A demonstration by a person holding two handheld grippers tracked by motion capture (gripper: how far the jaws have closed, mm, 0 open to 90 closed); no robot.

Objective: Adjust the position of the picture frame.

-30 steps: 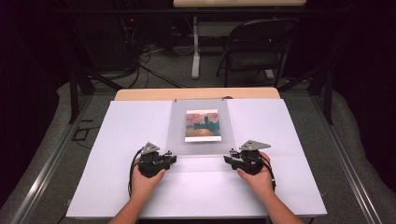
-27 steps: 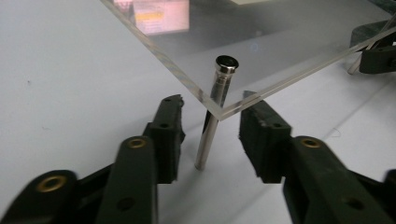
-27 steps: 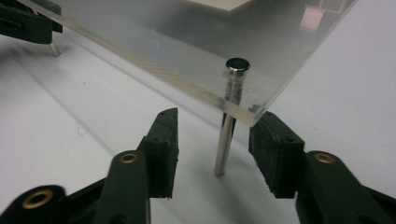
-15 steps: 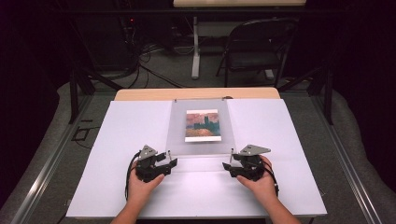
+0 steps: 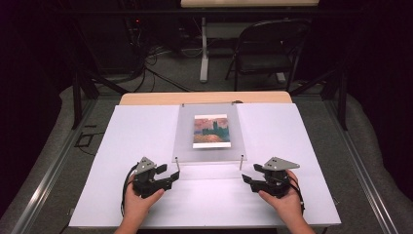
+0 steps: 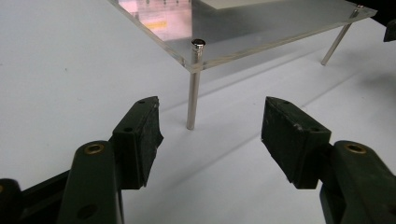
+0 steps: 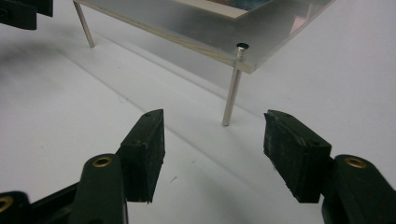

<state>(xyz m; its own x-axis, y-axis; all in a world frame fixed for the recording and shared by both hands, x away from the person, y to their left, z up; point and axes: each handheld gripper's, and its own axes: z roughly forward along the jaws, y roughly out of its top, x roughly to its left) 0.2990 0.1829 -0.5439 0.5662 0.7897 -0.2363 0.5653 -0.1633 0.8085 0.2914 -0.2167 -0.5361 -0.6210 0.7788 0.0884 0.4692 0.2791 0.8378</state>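
Acrylic stand (image 6: 261, 35), far legs cropped

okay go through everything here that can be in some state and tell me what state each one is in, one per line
Left gripper: open, nothing between the jaws, which have just been opening.
Right gripper: open, empty, likewise just opened.
Clear panel: standing raised on metal legs, apart from both grippers.
Picture: lying flat in the panel.
Chair: unfolded, unoccupied.

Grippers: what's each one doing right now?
Left gripper: open, holding nothing, jaws just opened, near a frame leg.
Right gripper: open, holding nothing, jaws just opened.
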